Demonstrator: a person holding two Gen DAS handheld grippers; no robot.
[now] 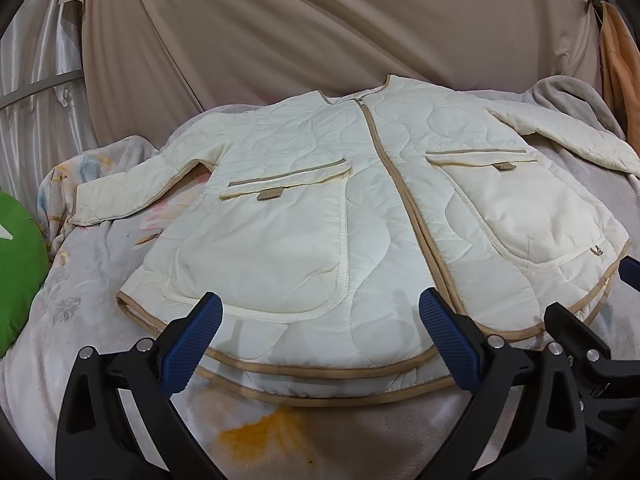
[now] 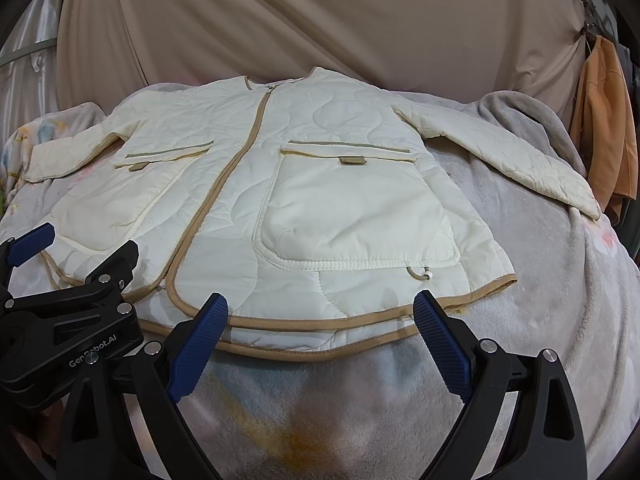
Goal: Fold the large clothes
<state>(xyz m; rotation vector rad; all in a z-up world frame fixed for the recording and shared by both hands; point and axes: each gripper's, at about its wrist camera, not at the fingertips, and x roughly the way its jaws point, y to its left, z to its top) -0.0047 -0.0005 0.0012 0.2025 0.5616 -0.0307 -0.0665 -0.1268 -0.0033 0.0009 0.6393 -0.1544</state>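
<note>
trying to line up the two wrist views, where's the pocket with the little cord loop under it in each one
Left wrist: the pocket with the cord loop lies right of centre, near the picture's right edge.
Right wrist: the same pocket lies at the centre, just beyond the open right gripper.
Shared landmark: the tan zipper strip down the jacket's front; the pocket sits right of it in both views.

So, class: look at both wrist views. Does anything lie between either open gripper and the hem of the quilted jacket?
Nothing visible does. The left gripper and right gripper both hang open just short of the quilted jacket, with only bare blanket under them before its tan-trimmed hem.
</note>
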